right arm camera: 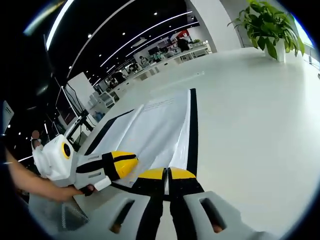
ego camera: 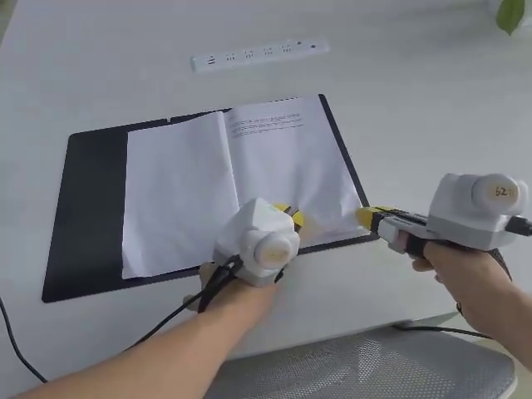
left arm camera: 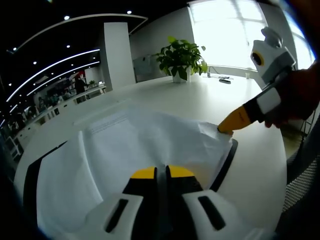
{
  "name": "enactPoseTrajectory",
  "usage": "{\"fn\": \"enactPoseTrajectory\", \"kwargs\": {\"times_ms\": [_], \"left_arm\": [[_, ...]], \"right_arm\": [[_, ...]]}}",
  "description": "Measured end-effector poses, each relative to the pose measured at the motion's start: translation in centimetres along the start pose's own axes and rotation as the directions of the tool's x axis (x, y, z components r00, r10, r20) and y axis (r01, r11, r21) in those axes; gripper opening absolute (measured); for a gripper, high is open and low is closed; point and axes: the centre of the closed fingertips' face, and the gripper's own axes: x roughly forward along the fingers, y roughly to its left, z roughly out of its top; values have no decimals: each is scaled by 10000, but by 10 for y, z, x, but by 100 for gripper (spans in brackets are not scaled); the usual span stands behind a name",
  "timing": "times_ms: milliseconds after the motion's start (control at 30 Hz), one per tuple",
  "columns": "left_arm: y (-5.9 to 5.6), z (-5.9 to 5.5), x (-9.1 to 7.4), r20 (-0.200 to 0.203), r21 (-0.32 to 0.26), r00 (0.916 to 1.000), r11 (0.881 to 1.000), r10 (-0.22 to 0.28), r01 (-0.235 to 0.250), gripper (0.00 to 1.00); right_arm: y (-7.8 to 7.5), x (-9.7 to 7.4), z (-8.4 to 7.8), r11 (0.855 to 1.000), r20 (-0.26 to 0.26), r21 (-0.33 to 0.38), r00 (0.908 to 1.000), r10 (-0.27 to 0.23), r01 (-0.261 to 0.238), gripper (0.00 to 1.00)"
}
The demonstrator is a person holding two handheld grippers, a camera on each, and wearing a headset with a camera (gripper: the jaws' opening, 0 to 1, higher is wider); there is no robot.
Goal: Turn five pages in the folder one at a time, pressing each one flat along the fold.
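A black folder (ego camera: pixel 91 208) lies open on the white table, with a white left page (ego camera: pixel 179 191) and a printed right page (ego camera: pixel 291 158). My left gripper (ego camera: pixel 288 216) rests shut on the lower part of the right page (left arm camera: pixel 145 145), its yellow tips together (left arm camera: pixel 161 172). At the page's lower right corner (left arm camera: pixel 212 131), which bulges up a little, is my right gripper (ego camera: pixel 364 217), its yellow tips together at the paper's edge (left arm camera: pixel 226 126). In the right gripper view its jaws (right arm camera: pixel 167 174) are shut over the folder's black edge (right arm camera: pixel 192 125). Whether paper is pinched between them is hidden.
A white power strip (ego camera: pixel 259 55) lies beyond the folder. A grey mesh chair (ego camera: pixel 374 366) sits under the table's near edge, and a black cable (ego camera: pixel 12 341) runs at the left. A potted plant (left arm camera: pixel 181 60) stands at the far end of the table.
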Motion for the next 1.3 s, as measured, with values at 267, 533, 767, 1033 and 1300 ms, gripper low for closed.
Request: {"fn": "enactPoseTrajectory", "kwargs": {"times_ms": [267,533,767,1033,1300], "left_arm": [[0,0,0,-29,-33,10000,10000,-23,23,5],[1,1,0,-126,-283,9999,9996,-92,88,6],[3,3,-11,-338,-889,9978,9946,-564,533,20],[15,10,-35,-225,-960,9984,9941,-521,498,23],[23,10,-53,-203,-869,9990,9955,-405,386,19]], "right_arm": [[4,-2,4,10000,67,39,9999,76,-76,0],[20,-8,18,9984,406,-100,9976,554,-550,0],[38,-14,26,9938,547,-530,9934,1006,-977,0],[44,-16,21,9647,153,-2597,9987,487,-430,0],[54,-17,20,8791,-30,-4759,9996,274,-255,0]]}}
